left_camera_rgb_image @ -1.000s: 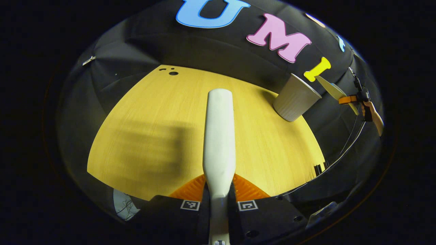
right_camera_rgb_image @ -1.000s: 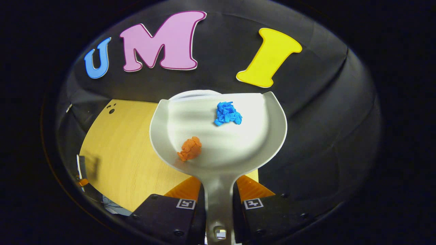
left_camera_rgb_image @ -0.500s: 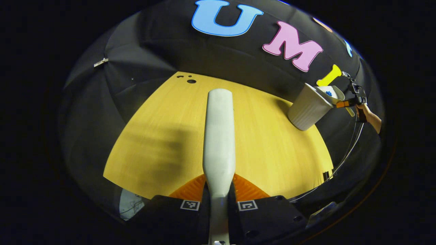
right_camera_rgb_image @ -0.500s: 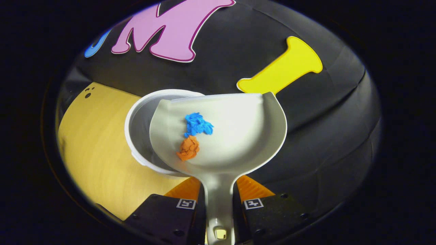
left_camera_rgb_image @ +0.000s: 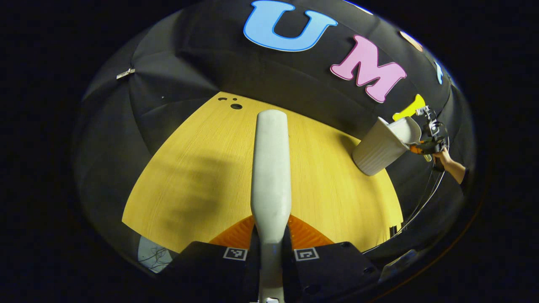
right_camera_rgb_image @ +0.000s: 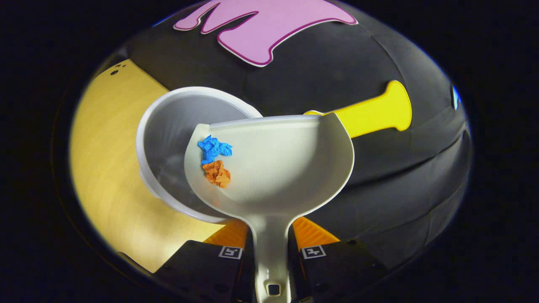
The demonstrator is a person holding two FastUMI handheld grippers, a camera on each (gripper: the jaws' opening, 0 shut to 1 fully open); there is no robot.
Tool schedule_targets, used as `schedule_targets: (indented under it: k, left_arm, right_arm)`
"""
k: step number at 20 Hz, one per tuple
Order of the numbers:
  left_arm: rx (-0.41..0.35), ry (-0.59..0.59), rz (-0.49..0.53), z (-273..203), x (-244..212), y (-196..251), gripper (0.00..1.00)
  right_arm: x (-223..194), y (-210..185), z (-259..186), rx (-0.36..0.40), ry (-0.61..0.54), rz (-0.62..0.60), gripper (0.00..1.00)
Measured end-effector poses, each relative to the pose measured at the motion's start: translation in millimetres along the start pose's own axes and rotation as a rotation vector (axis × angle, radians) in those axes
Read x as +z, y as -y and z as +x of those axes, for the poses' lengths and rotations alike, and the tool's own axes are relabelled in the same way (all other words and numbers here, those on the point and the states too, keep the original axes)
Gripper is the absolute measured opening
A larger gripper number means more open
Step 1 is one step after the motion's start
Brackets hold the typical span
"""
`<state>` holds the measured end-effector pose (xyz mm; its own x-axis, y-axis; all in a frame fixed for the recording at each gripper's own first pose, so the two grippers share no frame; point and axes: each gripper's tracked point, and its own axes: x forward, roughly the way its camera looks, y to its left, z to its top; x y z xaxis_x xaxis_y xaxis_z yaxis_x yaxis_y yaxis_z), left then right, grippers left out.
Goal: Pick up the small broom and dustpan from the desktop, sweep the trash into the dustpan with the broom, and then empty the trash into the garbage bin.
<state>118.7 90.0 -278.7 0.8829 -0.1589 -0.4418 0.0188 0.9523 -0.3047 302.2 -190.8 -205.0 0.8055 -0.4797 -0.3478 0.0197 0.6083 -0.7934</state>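
My right gripper (right_camera_rgb_image: 271,237) is shut on the handle of a white dustpan (right_camera_rgb_image: 286,168), held tilted over the open white garbage bin (right_camera_rgb_image: 168,126). A blue paper scrap (right_camera_rgb_image: 214,148) and an orange paper scrap (right_camera_rgb_image: 217,173) lie against the pan's left wall. My left gripper (left_camera_rgb_image: 271,235) is shut on the handle of the white broom (left_camera_rgb_image: 270,168), held above the wooden desktop (left_camera_rgb_image: 202,168). In the left gripper view the bin (left_camera_rgb_image: 377,149) stands at the desk's far right, with the dustpan (left_camera_rgb_image: 407,128), the right gripper (left_camera_rgb_image: 427,141) and a hand (left_camera_rgb_image: 446,162) beside it.
The black cloth wall (left_camera_rgb_image: 269,71) rises just behind the desk and the bin. Small dark holes (left_camera_rgb_image: 236,106) mark the desktop's far left corner. A cable (left_camera_rgb_image: 421,198) hangs off the desk's right edge.
The dustpan has tipped further to its left over the bin, and both scraps slid to its left wall. More of the bin's inside shows. The broom hardly moved.
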Motion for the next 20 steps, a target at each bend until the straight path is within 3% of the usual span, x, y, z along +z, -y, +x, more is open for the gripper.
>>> schedule_targets:
  k: [2, 3, 5, 6, 10, 13, 14, 15, 16, 20]
  left_arm:
    - [0.000, -0.004, 0.010, 3.5, 5.9, 0.4, 0.26]
    - [-0.005, -0.007, 0.016, 4.9, 7.9, 3.9, 0.26]
    - [0.000, -0.014, 0.041, 8.6, 10.2, 4.0, 0.26]
    - [0.000, -0.019, 0.050, 10.3, 11.0, 5.4, 0.26]
    - [-0.015, -0.036, 0.055, 18.5, 11.3, 11.8, 0.26]
    - [-0.020, -0.052, 0.053, 23.6, 10.6, 11.5, 0.26]
    - [-0.018, -0.056, 0.056, 24.7, 11.9, 10.1, 0.26]
    - [-0.017, -0.061, 0.062, 26.2, 12.8, 8.8, 0.26]
    - [-0.015, -0.069, 0.066, 27.3, 13.8, 7.9, 0.26]
    - [-0.013, -0.062, 0.089, 29.1, 24.6, 10.4, 0.26]
  right_arm:
    - [3.6, 4.1, 4.8, -0.046, 0.015, -0.073, 0.36]
    - [6.0, 6.9, 3.5, -0.072, 0.023, -0.108, 0.31]
    - [11.7, 12.9, 2.0, -0.120, 0.043, -0.180, 0.40]
    - [13.8, 15.5, 0.5, -0.141, 0.055, -0.218, 0.36]
    - [25.1, 22.5, -7.2, -0.224, 0.099, -0.375, 0.36]
    - [18.7, 36.6, -19.4, -0.274, 0.122, -0.470, 0.40]
    - [15.2, 42.7, -17.6, -0.291, 0.127, -0.505, 0.36]
    - [12.4, 48.5, -11.8, -0.309, 0.132, -0.541, 0.40]
    - [10.7, 53.5, -9.6, -0.325, 0.142, -0.570, 0.36]
    - [13.2, 51.5, -10.1, -0.320, 0.131, -0.572, 0.36]
